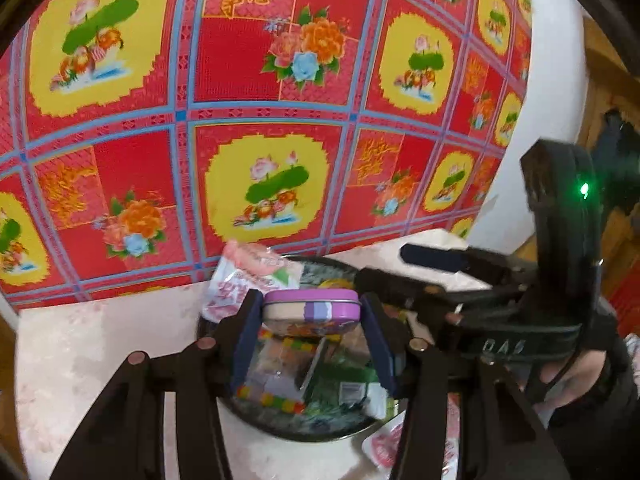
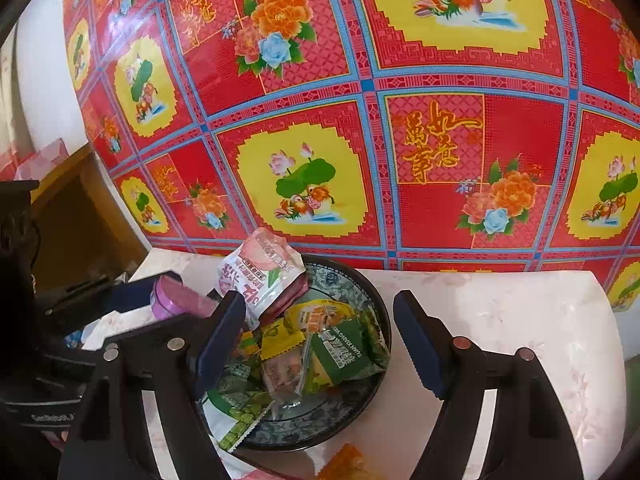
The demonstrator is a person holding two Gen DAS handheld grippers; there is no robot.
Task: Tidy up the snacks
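Observation:
My left gripper is shut on a small purple-lidded tin, gripping it by its two ends just above the patterned bowl. From the right wrist view the same tin hangs left of the bowl. Several snack packets fill the bowl: a pink-and-white one leaning on the far rim, a green one and a yellow one. Over the bowl my right gripper stands open with nothing between its fingers. It also shows in the left wrist view as the right gripper, close beside the tin.
The bowl stands on a white marbled table against a red flowered wall covering. An orange packet and a pink packet lie on the table in front of the bowl. A wooden gap opens to the table's left.

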